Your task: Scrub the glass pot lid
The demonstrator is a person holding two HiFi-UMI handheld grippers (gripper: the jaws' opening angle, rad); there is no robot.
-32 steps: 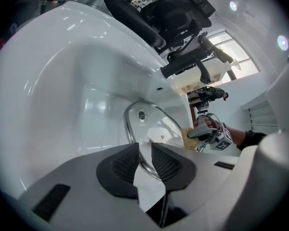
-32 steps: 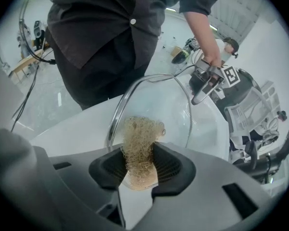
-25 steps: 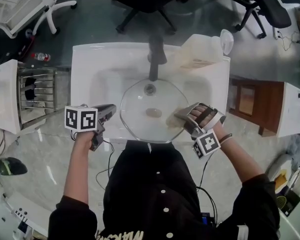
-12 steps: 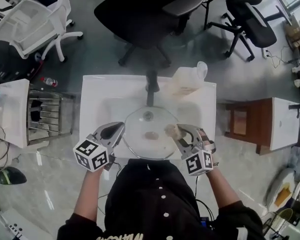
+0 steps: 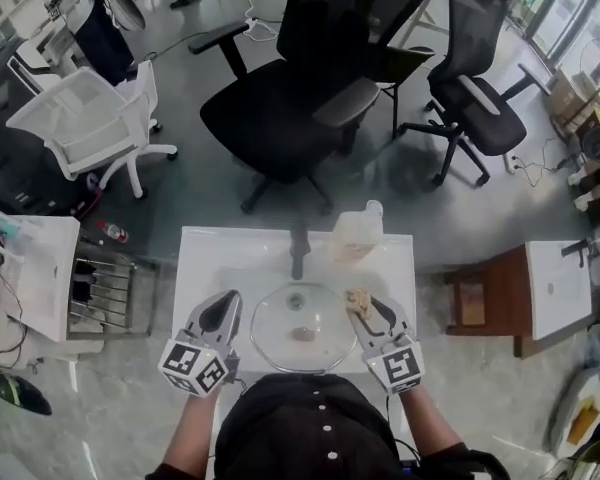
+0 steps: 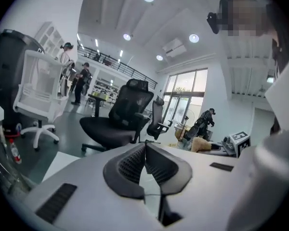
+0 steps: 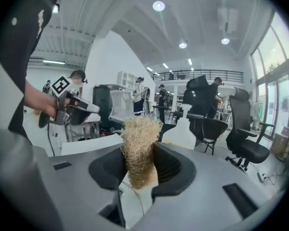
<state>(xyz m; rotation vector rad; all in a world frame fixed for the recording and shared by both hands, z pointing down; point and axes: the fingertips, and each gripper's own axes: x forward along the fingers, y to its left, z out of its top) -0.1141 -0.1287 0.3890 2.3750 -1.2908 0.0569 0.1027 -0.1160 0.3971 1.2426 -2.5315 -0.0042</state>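
Both flank glass pot lid (image 5: 280, 333), flat in white sink (image 5: 195, 258); left hand-held gripper (image 5: 229, 306) jaws together, empty; right hand-held gripper (image 5: 361, 304) clamped on tan scrubber (image 7: 138, 143).

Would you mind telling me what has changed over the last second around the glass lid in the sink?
Both grippers rose off the glass lid. The right gripper lifted its straw-coloured scrubber from the glass, tongs clamped on it throughout; the left gripper came up from beside the lid's left edge, tongs shut and empty. The lid stayed flat in the sink.
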